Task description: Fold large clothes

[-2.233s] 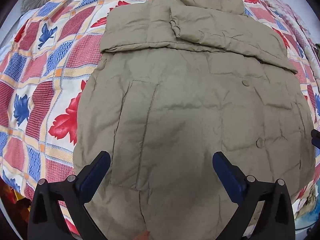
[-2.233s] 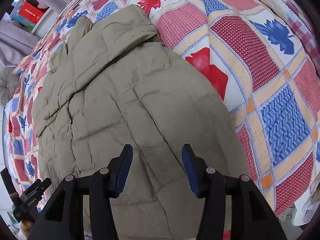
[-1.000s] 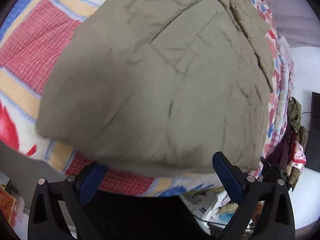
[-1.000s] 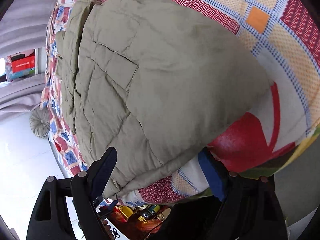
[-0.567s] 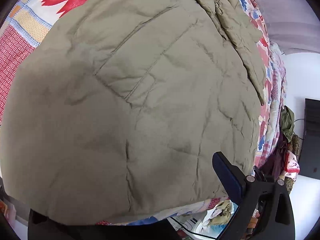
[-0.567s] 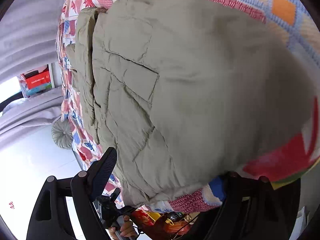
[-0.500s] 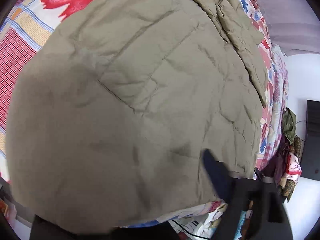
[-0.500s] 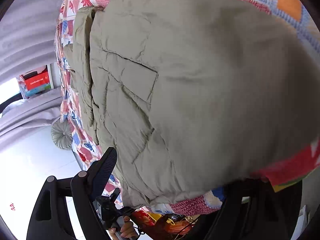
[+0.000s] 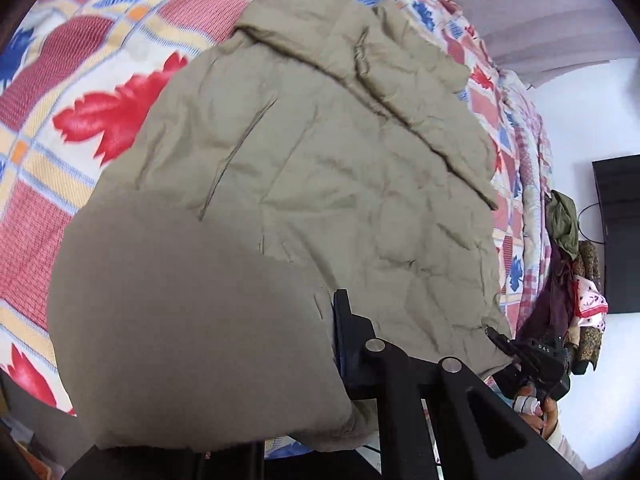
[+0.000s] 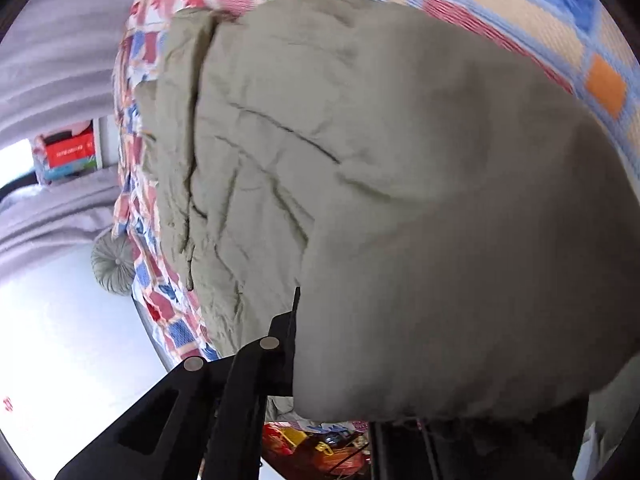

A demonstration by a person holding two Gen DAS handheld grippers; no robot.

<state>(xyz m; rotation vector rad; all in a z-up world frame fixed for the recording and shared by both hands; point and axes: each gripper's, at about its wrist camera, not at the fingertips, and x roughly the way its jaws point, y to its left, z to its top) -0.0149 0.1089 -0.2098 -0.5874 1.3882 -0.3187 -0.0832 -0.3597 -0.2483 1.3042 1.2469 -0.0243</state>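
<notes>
An olive padded jacket [image 9: 320, 160] lies spread on a patchwork bed quilt [image 9: 80, 60], sleeves folded across its far end. In the left wrist view my left gripper [image 9: 329, 314] is closing its jaws tight on the jacket's near hem corner, and the lifted cloth drapes over and hides one finger. The right wrist view shows the same jacket [image 10: 400, 160] with its other hem corner raised. My right gripper [image 10: 305, 312] has its jaws closing tight on that corner, with cloth covering the far finger. That right gripper [image 9: 532, 356], held by a hand [image 9: 550, 414], also appears at the jacket's far hem edge.
The quilt [image 10: 520, 12] runs past the jacket on all sides. A round grey cushion [image 10: 114, 262] sits at the bed's far end. Clothes [image 9: 568, 260] hang beside a dark screen [image 9: 620, 232]. Coloured clutter [image 10: 320, 448] lies on the floor below the bed edge.
Both grippers went from wide open around the hem to shut on it. The two hem corners have lifted off the quilt and now drape over the fingers.
</notes>
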